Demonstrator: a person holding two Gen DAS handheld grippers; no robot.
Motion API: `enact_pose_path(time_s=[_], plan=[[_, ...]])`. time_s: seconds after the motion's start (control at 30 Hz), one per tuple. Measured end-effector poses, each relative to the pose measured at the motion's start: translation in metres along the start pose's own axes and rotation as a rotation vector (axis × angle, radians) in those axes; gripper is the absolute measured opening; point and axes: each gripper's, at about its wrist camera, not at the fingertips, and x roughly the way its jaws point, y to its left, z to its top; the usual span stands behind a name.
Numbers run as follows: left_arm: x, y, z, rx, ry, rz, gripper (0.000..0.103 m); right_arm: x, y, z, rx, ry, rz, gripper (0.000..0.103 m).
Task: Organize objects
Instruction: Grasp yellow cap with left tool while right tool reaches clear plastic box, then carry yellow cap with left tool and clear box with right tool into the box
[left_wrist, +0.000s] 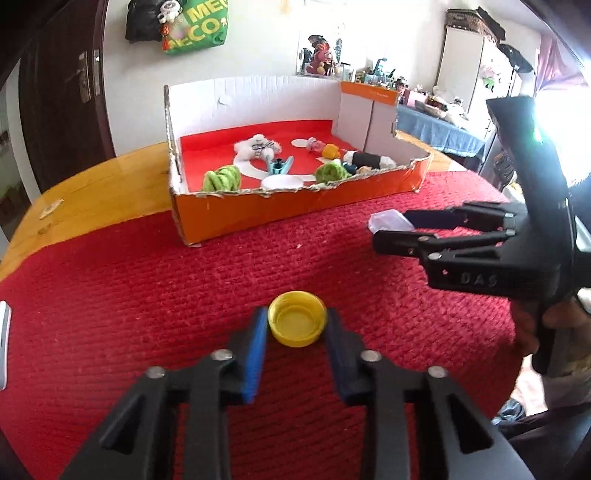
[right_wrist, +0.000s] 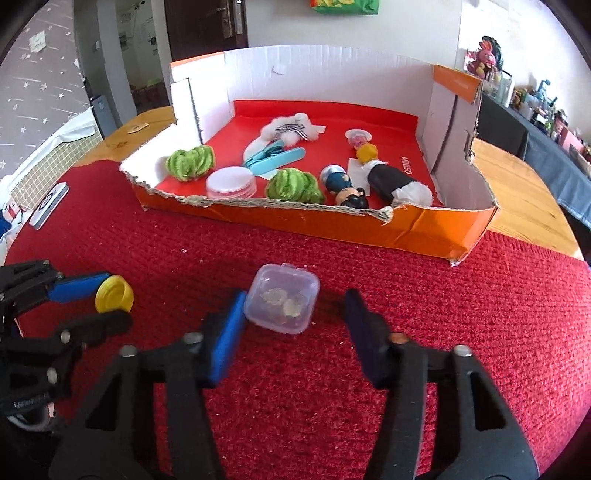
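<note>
While the left gripper (left_wrist: 296, 328) pinches the yellow bottle cap (left_wrist: 297, 323) between its pads, the right gripper (right_wrist: 295, 314) stands spread, left pad touching the small clear plastic box (right_wrist: 281, 303); beyond both, the orange cardboard tray (right_wrist: 424, 225).

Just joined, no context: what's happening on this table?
A person holds a gripper in each hand, tidying small items into the orange box. The left gripper is shut on a yellow bottle cap on the red cloth. The right gripper straddles a small clear plastic case; one pad touches it, the other stands clear.
</note>
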Motion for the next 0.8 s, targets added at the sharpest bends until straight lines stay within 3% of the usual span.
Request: enact_pose_path(time_s=[0.03, 0.33, 0.53, 0.8], plan=[[0.000, 0.000, 0.001, -0.002, 0.000, -0.017, 0.031, -0.001, 0.001, -0.001, -0.008, -0.005, 0.004, 0.036], [-0.023, -0.008, 0.015, 0.012, -0.064, -0.039, 0.031, -0.024, -0.001, -0.002, -0.008, -0.057, 0.048, 0.035], [-0.035, -0.008, 0.027, 0.019, -0.115, -0.023, 0.031, -0.046, -0.003, 0.004, -0.015, -0.107, 0.059, 0.036], [-0.038, -0.005, 0.033, 0.014, -0.126, -0.007, 0.031, -0.052, -0.003, 0.005, -0.015, -0.114, 0.075, 0.036]])
